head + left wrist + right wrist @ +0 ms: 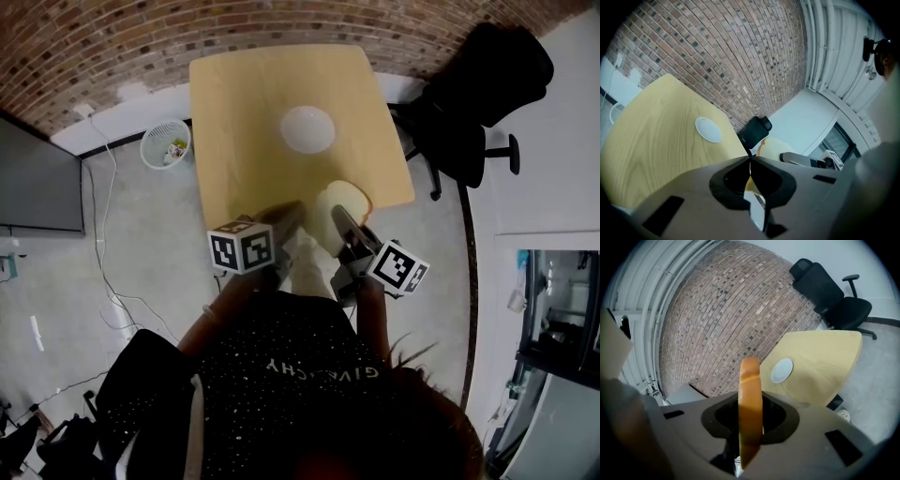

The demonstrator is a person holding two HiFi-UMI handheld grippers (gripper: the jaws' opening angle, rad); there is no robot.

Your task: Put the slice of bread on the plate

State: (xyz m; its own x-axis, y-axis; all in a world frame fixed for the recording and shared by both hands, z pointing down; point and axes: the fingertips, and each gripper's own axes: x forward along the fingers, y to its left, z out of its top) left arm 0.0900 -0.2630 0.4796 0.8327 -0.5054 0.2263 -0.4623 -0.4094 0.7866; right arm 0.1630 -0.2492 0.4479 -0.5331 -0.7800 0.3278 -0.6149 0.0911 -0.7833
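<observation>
A slice of bread [337, 208] with a pale face and brown crust stands on edge over the near right corner of the wooden table [244, 112]. My right gripper [347, 225] is shut on it. In the right gripper view the bread [750, 399] rises edge-on between the jaws of the right gripper [750, 427]. The white plate [307, 128] lies empty farther back on the table, also showing as the plate [782, 370] and the plate [708, 129]. My left gripper [287, 216] hovers just left of the bread; the left gripper [750, 161] is shut and holds nothing.
A black office chair [478, 94] stands right of the table. A white mesh wastebasket [166, 143] sits on the floor at the table's left, near a dark panel [37, 178] and a loose cable. A brick wall [281, 23] runs behind the table.
</observation>
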